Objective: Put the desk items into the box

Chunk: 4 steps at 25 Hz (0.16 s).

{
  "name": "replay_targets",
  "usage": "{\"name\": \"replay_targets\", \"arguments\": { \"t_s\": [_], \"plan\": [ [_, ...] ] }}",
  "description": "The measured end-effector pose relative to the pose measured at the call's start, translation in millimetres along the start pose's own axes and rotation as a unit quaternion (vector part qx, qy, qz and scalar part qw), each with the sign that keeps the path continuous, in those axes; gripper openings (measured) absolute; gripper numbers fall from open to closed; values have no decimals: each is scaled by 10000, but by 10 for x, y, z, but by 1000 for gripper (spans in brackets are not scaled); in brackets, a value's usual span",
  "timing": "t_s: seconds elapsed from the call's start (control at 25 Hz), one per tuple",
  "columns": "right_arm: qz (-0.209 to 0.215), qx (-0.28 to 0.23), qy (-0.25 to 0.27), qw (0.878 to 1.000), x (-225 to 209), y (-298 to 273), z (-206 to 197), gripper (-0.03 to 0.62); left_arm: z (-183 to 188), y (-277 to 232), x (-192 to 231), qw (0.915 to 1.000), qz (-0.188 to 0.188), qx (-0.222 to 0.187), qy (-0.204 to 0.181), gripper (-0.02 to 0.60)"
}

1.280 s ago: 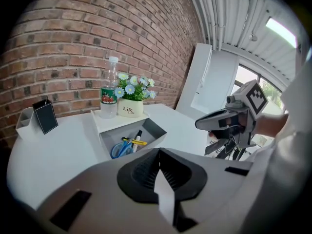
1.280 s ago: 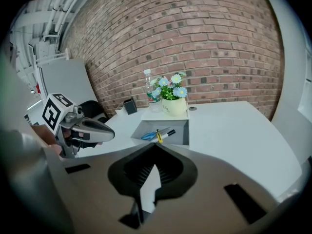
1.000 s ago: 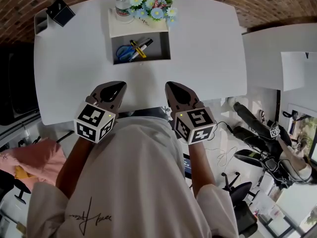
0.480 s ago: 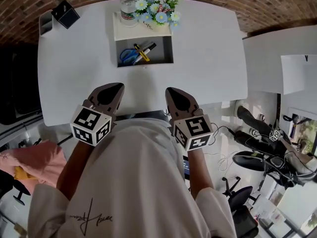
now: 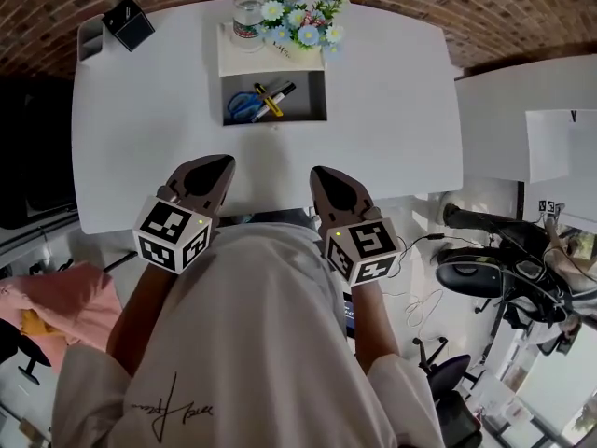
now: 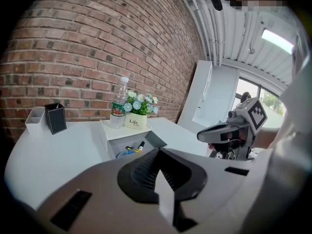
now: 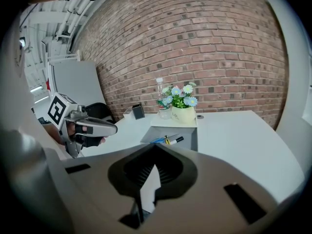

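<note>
A white box [image 5: 318, 101] sits at the far middle of the white desk [image 5: 149, 129]. Its open compartment holds blue scissors [image 5: 242, 106], a yellow pen and a black marker [image 5: 278, 92]. The same box [image 6: 109, 139] shows ahead in the left gripper view, and the box [image 7: 191, 139] lies ahead in the right gripper view. My left gripper [image 5: 214, 170] hovers at the desk's near edge, shut and holding nothing. My right gripper [image 5: 326, 177] is beside it, also shut and holding nothing. Both are well short of the box.
A water bottle [image 5: 248, 7] and a pot of flowers [image 5: 304, 19] stand on the box's top. A black pen holder [image 5: 129, 23] and a white tray [image 5: 90, 37] sit at the far left corner. A brick wall runs behind the desk. Office chairs [image 5: 485, 269] stand at the right.
The head view has shifted a little. Both grippers have drawn slightly back toward the body and stay shut at the near edge.
</note>
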State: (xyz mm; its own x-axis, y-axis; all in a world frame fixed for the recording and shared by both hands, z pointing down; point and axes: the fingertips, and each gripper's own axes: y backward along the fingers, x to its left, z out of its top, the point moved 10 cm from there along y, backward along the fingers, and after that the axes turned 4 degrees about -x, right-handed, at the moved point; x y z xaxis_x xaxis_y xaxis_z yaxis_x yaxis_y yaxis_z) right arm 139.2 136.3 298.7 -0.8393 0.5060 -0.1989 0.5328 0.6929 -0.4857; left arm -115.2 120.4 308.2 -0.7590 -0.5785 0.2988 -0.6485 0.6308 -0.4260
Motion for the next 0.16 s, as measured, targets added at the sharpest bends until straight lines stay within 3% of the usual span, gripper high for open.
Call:
{"name": "replay_targets", "arguments": {
  "t_s": [0.16],
  "plan": [
    [-27, -26, 15, 10000, -3, 38, 27, 25, 22, -8, -35, 10000, -45, -36, -20, 5]
  ]
}}
